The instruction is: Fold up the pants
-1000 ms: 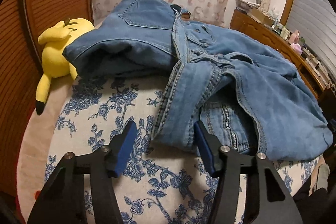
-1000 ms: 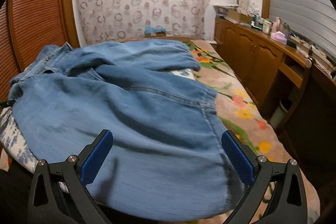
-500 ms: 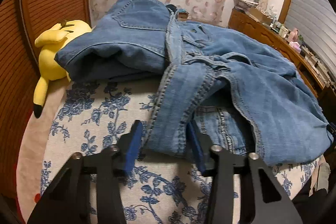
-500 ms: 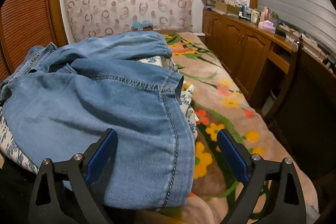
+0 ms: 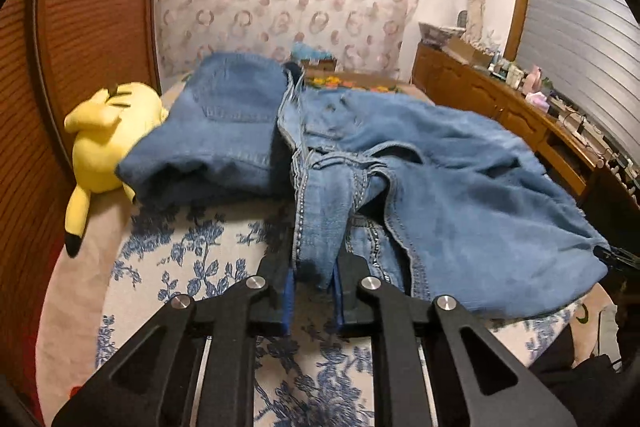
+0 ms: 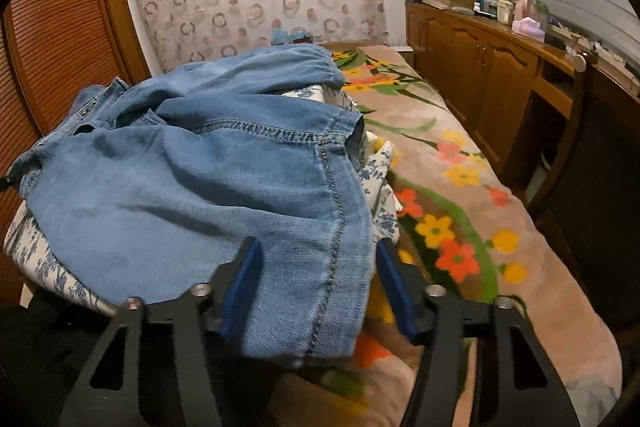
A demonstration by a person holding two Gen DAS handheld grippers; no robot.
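Jaws on the left gripper (image 5: 313,287) are closing hard onto a bunched denim hem, pads pressing the cloth from both sides; a second ago they were standing apart around the same fold. Right gripper (image 6: 318,283) is narrowing too, from wide open to about half, with the near corner of a pant leg lying between the blue pads; whether the pads are pinching yet, I cannot tell. Left view is showing the hem coming up off the floral cloth, so the lift seems to be starting on that side while the right is still securing its hold. Judgement: both near ends are being taken for a first fold or a straightening pull.

Pants (image 5: 432,179) are lying crumpled across the near end of the bed (image 6: 472,187), light blue denim, legs twisted over one another, seams and white stitching showing. Beside them, toward the bed's left edge, a darker folded pair (image 5: 224,131) is sitting against a yellow plush toy (image 5: 106,131).
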